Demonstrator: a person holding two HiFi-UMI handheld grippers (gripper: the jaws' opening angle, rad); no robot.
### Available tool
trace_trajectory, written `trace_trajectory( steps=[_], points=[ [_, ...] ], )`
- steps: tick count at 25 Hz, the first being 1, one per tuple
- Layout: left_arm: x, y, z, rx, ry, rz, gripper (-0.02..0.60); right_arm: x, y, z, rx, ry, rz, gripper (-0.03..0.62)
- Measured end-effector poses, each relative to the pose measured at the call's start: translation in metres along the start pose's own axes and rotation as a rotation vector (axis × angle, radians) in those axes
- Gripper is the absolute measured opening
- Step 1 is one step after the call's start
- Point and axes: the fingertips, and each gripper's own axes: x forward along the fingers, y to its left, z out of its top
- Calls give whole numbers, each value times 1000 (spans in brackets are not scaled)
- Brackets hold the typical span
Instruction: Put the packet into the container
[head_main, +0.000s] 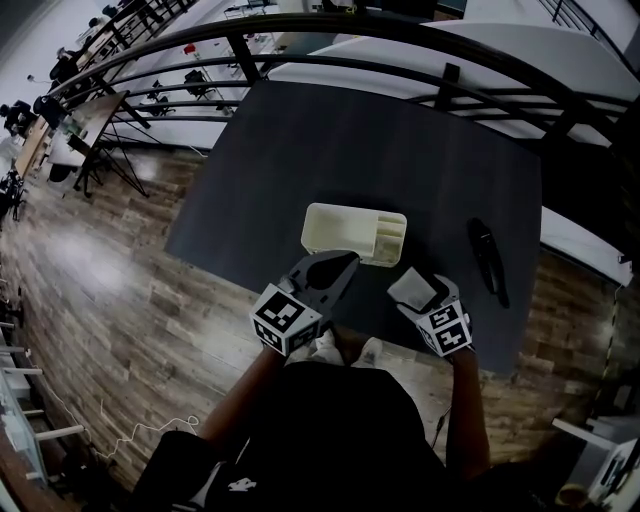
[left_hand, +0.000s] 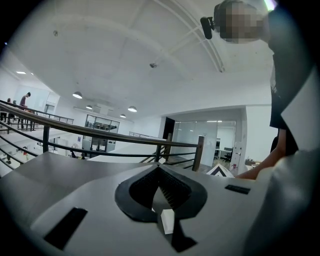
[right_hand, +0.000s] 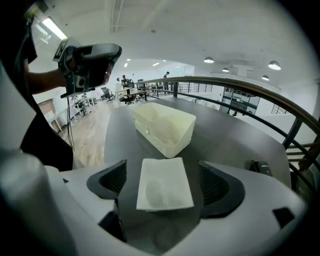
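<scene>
Brown wood floor (head_main: 110, 290) is all round, far below. Big dark grey table (head_main: 380, 150) stands over it, w/ a black metal rail (head_main: 300, 65) curving past its far side. The person in a dark top (head_main: 330, 430) stands at the near edge & holds 2 grippers over the table.

Cream plastic box container (head_main: 325, 232) sits on the table in front of the person, open side up, w/ small slots at its R end.

L gripper (head_main: 345, 264) hovers just near the container's near side. Its jaws are pressed together, tips meet in a point, nothing btw them.

R gripper (head_main: 420, 290) tilts down at the table, to the R of the L one. Its jaws stand wide apart.

Long black thing (head_main: 487, 258) lies on the table, off to the R, well apart from the container.

Small flat white packet (right_hand: 164, 184) lies on the table btw the R gripper's jaws. There's a gap on both sides, so the pads don't touch it. It's just beside the container's near corner, not inside.
</scene>
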Motion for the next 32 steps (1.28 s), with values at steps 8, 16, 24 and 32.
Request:
trace_trajectory(
  steps=[8,16,24,32],
  points=[
    [-1,2,-1,1,3,-12,5,34,7,-49,-19,167,31,584],
    [-8,7,0,-15,-8,-5,5,42,7,-58,-19,201,21,584],
    [-8,5,5,-24,-27,-11,5,39,-4,-62,-58,268,-28,442],
    [-10,5,4,-26,-24,-1,6,32,-2,-58,-82,275,-11,414]
  ],
)
